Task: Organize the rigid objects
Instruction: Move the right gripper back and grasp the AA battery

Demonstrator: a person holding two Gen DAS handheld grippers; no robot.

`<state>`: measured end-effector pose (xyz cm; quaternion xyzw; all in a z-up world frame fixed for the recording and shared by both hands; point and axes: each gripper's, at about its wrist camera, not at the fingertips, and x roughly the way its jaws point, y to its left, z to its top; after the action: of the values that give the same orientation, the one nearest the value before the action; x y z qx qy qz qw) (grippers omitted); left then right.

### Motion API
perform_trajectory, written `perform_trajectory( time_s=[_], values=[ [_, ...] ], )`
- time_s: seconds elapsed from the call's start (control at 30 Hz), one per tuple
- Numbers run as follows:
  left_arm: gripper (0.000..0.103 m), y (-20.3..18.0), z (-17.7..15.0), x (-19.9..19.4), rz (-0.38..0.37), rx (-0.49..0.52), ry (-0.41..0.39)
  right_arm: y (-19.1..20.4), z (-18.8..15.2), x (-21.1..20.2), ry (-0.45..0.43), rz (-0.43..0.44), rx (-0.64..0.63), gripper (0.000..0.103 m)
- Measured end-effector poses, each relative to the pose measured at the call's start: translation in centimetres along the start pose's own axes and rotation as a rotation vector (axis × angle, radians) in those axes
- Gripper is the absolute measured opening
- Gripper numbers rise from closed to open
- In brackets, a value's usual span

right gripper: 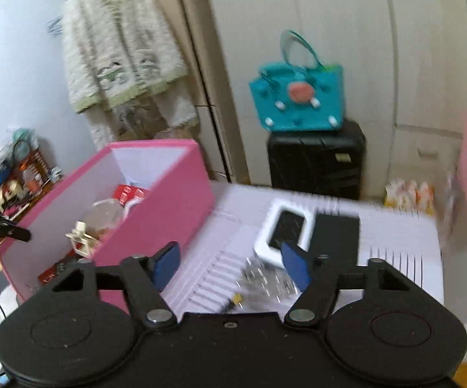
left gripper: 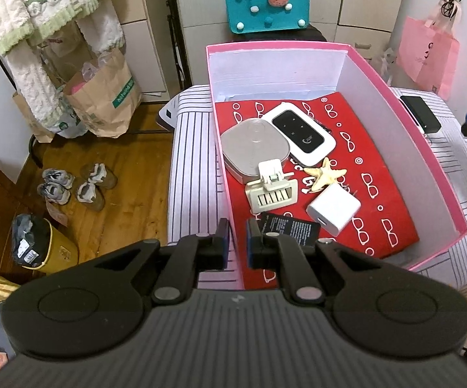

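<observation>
A pink box [left gripper: 405, 123] with white inner walls and a red patterned cloth lining stands on a striped surface [left gripper: 194, 168]. Inside lie a grey rounded case [left gripper: 254, 145], a white and black router [left gripper: 301, 134], a cream hair clip [left gripper: 272, 190], a starfish [left gripper: 324, 174], a white charger cube [left gripper: 333, 211] and a black battery [left gripper: 293, 228]. My left gripper [left gripper: 237, 223] is shut on the box's near left wall. My right gripper [right gripper: 228, 249] hangs open and empty beside the box [right gripper: 155, 213], above a white-framed device [right gripper: 286, 229], a black slab [right gripper: 338, 236] and a clear clip [right gripper: 265, 283].
A teal felt bag [right gripper: 298, 93] sits on a black suitcase [right gripper: 317, 158] behind the surface. Paper bags [left gripper: 104, 97] and shoes [left gripper: 74, 184] lie on the wooden floor to the left. A pink bag [left gripper: 427, 55] hangs at the right. The right wrist view is blurred.
</observation>
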<state>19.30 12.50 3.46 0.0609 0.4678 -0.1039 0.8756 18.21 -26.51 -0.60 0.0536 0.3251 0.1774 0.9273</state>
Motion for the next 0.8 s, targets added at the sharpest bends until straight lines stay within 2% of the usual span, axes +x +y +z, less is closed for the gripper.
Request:
perform_trajectory(
  time_s=[0.13,0.2,0.23,0.4,0.53,0.57,0.63,0.67,0.7,0.8],
  values=[
    [0.009,0.2,0.0,-0.1,-0.007,-0.016,0.003,-1.0,-3.1,1.2,-0.007,-0.026,0.046,0.063],
    [0.009,0.4,-0.1,-0.1,-0.010,-0.027,-0.007,-0.8,-4.7,1.2,-0.069,-0.101,0.077,0.064],
    [0.009,0.4,-0.2,-0.1,-0.010,-0.030,-0.011,-0.7,-5.4,1.1,-0.104,-0.103,0.073,0.064],
    [0.009,0.5,-0.1,0.0,-0.019,-0.036,-0.003,-0.4,-6.7,1.5,-0.103,-0.037,0.146,0.064],
    [0.009,0.5,-0.2,0.0,-0.020,-0.030,-0.013,0.6,-7.2,2.4,-0.067,-0.030,0.102,0.061],
    [0.009,0.5,-0.2,0.1,-0.022,-0.032,-0.016,1.2,-7.1,3.0,-0.048,-0.027,0.080,0.058],
    [0.009,0.7,-0.2,0.2,-0.026,-0.043,-0.019,2.0,-7.1,3.9,-0.016,-0.045,0.053,0.044],
    [0.009,0.7,-0.2,0.2,-0.028,-0.047,-0.020,2.5,-7.0,4.6,0.012,-0.080,0.037,0.021],
    [0.009,0.7,-0.3,0.2,-0.028,-0.045,-0.020,2.7,-7.0,5.0,0.023,-0.104,0.032,0.013],
    [0.009,0.8,-0.5,0.0,-0.031,-0.034,-0.021,2.7,-6.6,5.9,0.040,-0.076,0.053,0.014]
  ],
)
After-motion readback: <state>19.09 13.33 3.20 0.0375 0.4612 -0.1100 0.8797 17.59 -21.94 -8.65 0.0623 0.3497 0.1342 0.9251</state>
